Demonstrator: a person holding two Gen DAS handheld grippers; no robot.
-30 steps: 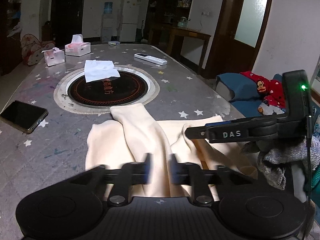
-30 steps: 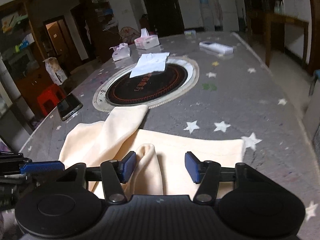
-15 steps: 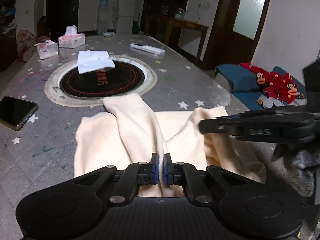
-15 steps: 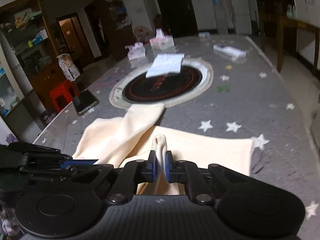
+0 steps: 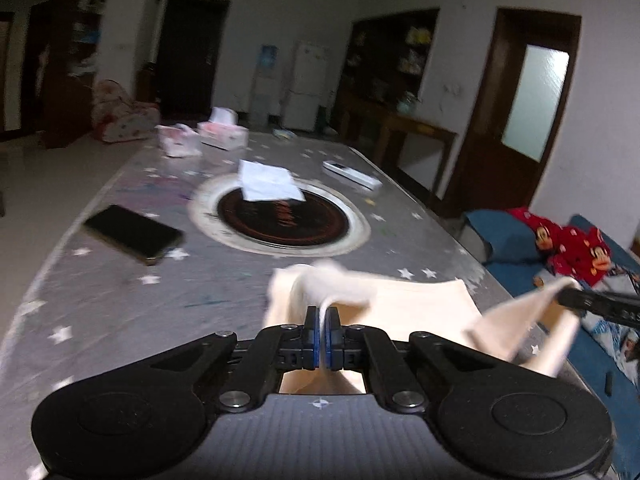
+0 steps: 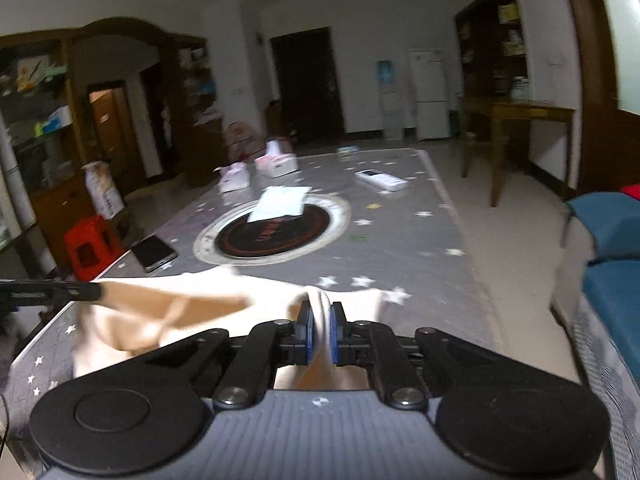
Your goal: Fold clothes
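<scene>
A cream garment (image 5: 416,304) hangs between both grippers above the near end of the grey star-patterned table (image 5: 120,280). My left gripper (image 5: 322,330) is shut on one fold of it. My right gripper (image 6: 321,334) is shut on another fold of the garment (image 6: 168,312). In the left wrist view the right gripper's finger (image 5: 600,304) shows at the right edge with cloth hanging from it. In the right wrist view the left gripper's finger (image 6: 52,292) shows at the left edge. Both views are motion-blurred.
On the table are a round black hotplate (image 5: 280,216) with a white cloth (image 5: 266,180) on it, a phone (image 5: 132,234), a white remote (image 5: 352,174) and two tissue boxes (image 5: 222,134). A blue sofa with red clothes (image 5: 568,248) is to the right. A red stool (image 6: 92,246) stands to the left.
Both grippers closed on the cream garment, then lifted it and pulled it back toward the near table edge. The cloth now hangs stretched between them instead of lying flat.
</scene>
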